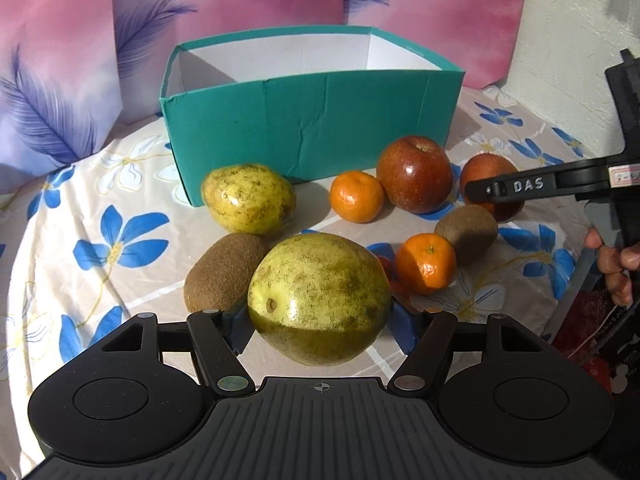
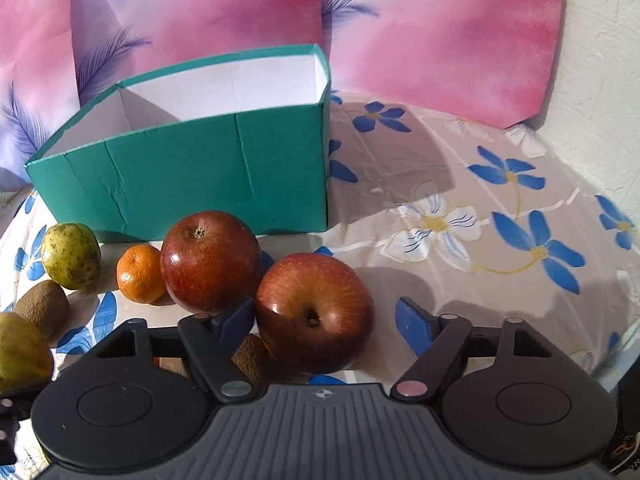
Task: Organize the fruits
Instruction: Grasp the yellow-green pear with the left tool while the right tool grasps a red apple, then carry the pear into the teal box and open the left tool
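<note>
my left claw (image 1: pixel 320 320) grips a pear (image 1: pixel 319 298) before the teal box (image 1: pixel 312 120); next, lift over its rim; right claw (image 2: pixel 326 318) gapes around an apple (image 2: pixel 314 312).

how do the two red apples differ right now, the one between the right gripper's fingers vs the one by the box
The near apple sits between the open fingers of the right gripper; the far apple stands free beside the teal box. The near apple is tilted, its stem end facing the camera; the far apple is upright, its stem end on top. The near apple's skin is lighter and more speckled; the far apple's is darker. Both are red, glossy and lie outside the box.
</note>
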A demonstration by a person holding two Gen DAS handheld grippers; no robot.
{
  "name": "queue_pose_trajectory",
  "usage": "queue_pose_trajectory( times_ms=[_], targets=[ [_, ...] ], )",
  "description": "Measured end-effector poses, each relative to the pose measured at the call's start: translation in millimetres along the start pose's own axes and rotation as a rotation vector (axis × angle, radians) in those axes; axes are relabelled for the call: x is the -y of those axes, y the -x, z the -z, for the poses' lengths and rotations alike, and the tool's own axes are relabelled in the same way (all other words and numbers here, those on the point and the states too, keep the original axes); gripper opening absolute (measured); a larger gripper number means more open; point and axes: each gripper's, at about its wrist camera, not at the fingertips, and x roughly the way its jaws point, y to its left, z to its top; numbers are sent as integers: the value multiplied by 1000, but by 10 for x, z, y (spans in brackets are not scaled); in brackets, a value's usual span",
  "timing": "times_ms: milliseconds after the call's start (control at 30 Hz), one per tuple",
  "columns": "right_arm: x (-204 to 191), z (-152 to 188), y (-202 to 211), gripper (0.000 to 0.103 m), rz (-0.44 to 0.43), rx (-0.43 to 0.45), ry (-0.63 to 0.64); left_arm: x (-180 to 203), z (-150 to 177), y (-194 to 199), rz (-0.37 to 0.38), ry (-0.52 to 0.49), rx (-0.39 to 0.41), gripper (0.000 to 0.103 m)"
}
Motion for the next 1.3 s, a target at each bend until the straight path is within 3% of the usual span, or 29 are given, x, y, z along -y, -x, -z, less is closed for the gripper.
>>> queue_pose_trajectory(
  times_ms=[33,433,667,800,1100,1300],
  targets=[
    [-13,-5,-41,68,-12,-12,0,6,-27,22,-2,2,5,72],
    [-23,-9,-239,67,-10,-30,-2,87,-322,225,-17,23,37,72],
    [46,-85,25,67,-32,34,-46,53,-972,402,-166,91,115,72],
    [33,-179,212,67,-57,83,-62,29,-1352,444,-214,149,212,72],
    [0,-303,506,67,-65,173,-52,71,-1785,111,-298,158,235,72],
    [0,-295,548,67,-60,184,-62,-7,-1827,-319,-352,170,163,72]
  ],
)
